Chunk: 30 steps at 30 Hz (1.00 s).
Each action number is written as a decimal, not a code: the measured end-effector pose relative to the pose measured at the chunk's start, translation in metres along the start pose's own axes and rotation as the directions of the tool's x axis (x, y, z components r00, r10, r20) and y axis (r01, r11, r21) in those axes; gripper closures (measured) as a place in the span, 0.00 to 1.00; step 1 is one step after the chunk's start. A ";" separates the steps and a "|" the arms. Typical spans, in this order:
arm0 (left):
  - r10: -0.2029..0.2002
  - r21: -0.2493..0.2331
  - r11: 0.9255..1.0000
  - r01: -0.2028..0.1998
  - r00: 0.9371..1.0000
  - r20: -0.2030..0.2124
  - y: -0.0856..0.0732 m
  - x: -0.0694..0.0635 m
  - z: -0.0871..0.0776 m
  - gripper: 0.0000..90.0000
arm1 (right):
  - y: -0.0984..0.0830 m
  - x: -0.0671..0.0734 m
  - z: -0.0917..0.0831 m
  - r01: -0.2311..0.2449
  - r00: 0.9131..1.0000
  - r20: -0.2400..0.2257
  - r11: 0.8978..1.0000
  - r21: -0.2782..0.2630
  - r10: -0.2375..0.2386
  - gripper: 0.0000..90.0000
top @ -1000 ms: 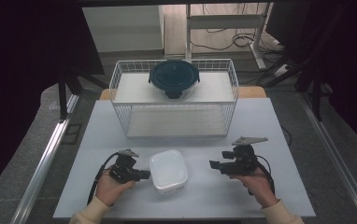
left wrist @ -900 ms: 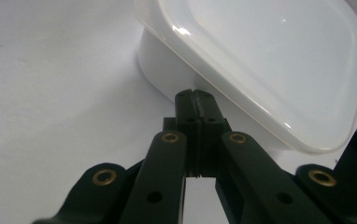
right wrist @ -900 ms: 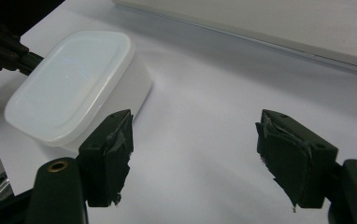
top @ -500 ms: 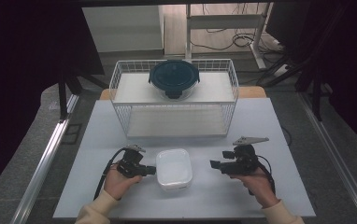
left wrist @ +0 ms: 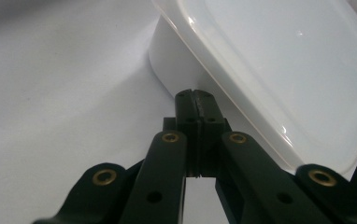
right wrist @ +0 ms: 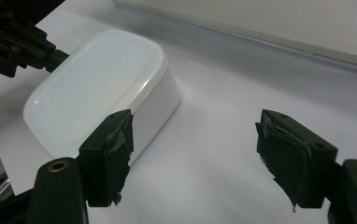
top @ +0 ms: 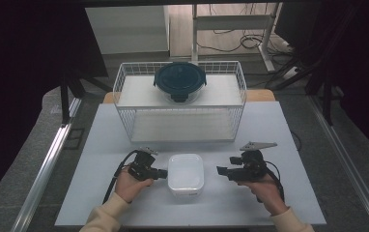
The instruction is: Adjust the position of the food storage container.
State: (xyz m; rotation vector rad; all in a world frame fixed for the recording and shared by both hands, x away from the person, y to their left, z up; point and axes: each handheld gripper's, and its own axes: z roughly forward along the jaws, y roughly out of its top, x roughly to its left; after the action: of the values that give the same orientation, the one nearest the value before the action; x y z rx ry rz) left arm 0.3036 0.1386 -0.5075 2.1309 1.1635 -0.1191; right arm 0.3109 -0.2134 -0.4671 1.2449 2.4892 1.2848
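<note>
From above, the left gripper (top: 159, 173) has slid in to touch the white box (top: 186, 173) near the table's (top: 289, 145) front edge, probably to nudge it. Up close its jaws are pressed together, holding nothing, against the glossy, rounded plastic wall. The right gripper (right wrist: 193, 154) gapes wide, empty.

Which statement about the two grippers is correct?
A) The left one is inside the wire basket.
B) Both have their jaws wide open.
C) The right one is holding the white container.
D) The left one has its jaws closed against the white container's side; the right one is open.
D: the left gripper has its jaws together at the white container wall, while the right gripper has its jaws apart, off the container.
</note>
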 end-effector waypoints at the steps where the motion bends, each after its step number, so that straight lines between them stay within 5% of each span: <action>1: 0.004 -0.002 1.000 -0.004 1.000 -0.002 0.000 0.000 0.000 1.00 | 0.000 0.000 0.000 0.001 1.000 0.001 1.000 0.001 -0.001 0.30; 6: 0.005 -0.026 1.000 -0.005 1.000 -0.005 -0.002 0.001 -0.009 1.00 | 0.000 0.001 0.000 0.003 1.000 0.000 1.000 0.002 -0.003 0.30; 10: -0.014 -0.127 0.992 0.019 0.999 0.039 -0.006 -0.001 -0.032 0.98 | 0.000 0.003 -0.001 -0.018 0.999 -0.028 1.000 -0.015 0.018 0.30; 13: -0.035 -0.191 0.981 0.038 0.999 0.017 -0.011 -0.005 -0.047 0.78 | 0.001 0.005 -0.002 -0.020 0.999 -0.032 0.999 -0.035 0.019 0.29; 19: -0.093 -0.226 0.970 0.084 0.995 -0.028 -0.018 -0.008 -0.059 0.40 | 0.002 0.008 -0.004 -0.020 0.998 -0.055 0.999 -0.050 0.017 0.28; 30: -0.105 -0.254 0.963 0.092 0.994 -0.035 -0.019 -0.009 -0.068 0.31 | 0.002 0.007 -0.004 -0.029 0.999 -0.041 0.999 -0.029 0.028 0.28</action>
State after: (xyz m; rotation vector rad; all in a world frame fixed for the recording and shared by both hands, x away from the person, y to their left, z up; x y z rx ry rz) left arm 0.2678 0.1807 -0.4633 1.8627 1.2429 0.0349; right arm 0.3059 -0.2107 -0.4616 1.2644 2.4787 1.3626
